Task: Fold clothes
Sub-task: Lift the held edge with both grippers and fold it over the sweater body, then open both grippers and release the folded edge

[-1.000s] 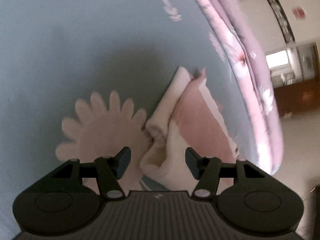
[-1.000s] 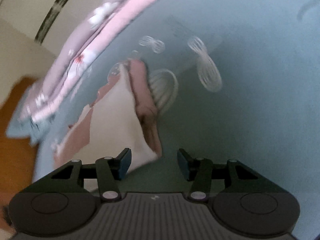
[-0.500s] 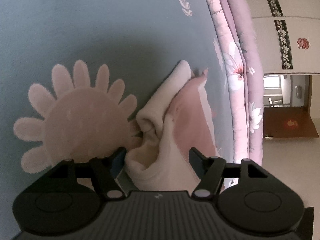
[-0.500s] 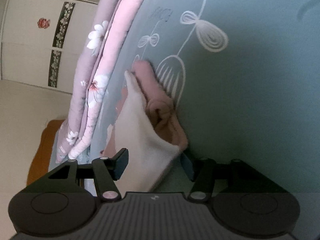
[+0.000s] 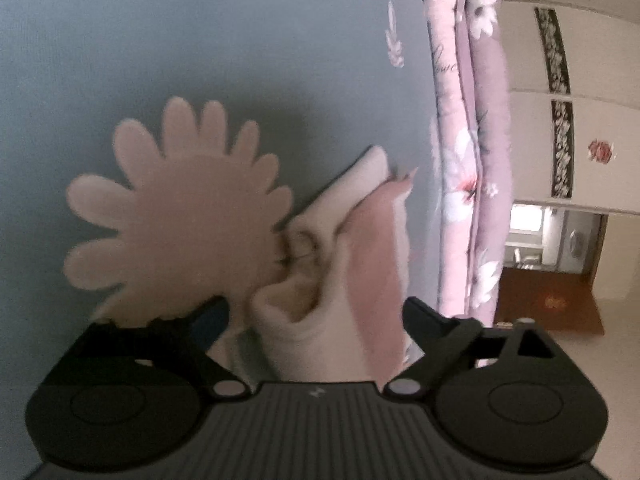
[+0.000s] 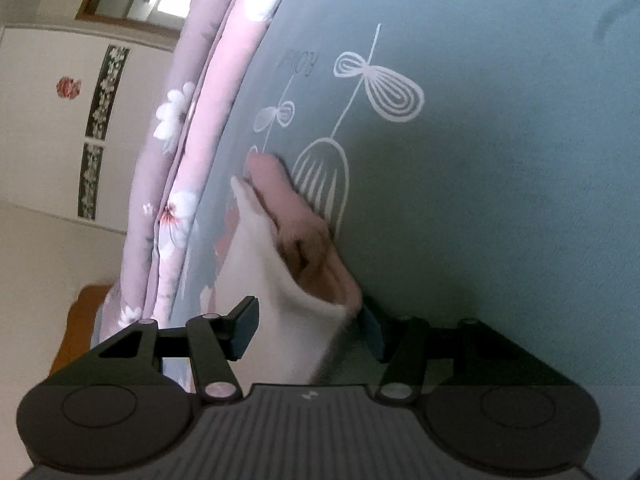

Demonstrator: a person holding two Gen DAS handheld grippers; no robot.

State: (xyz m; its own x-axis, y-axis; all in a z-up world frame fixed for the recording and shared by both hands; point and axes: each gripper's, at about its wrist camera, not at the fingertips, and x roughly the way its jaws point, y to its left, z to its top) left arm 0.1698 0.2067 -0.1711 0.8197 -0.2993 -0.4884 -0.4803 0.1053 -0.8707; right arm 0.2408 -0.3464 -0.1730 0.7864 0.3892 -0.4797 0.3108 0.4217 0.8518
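A small folded garment [image 5: 352, 280], cream and pink, lies on a blue-grey bedsheet [image 5: 200, 60]. In the left wrist view its bunched near end sits between the fingers of my left gripper [image 5: 316, 320]. Those jaws are opening and stand wide, with no pad pressing on the cloth. In the right wrist view the garment [image 6: 272, 280] shows its cream side, and its other end reaches in between the fingers of my right gripper [image 6: 308, 332]. That gripper is open around the cloth; its right finger [image 6: 372, 336] is partly hidden behind the pink edge.
A large pink flower print [image 5: 180, 220] lies left of the garment, and white line drawings [image 6: 380, 92] mark the sheet [image 6: 500, 200]. A rolled lilac floral quilt [image 5: 472, 160] [image 6: 192, 160] runs along the bed's edge. Beyond it are a white wardrobe [image 6: 48, 120] and the floor.
Both grippers rolled and came down closer to the garment, whose ends now lie between their fingers. The left jaws spread wider. The right jaws kept about the same gap.
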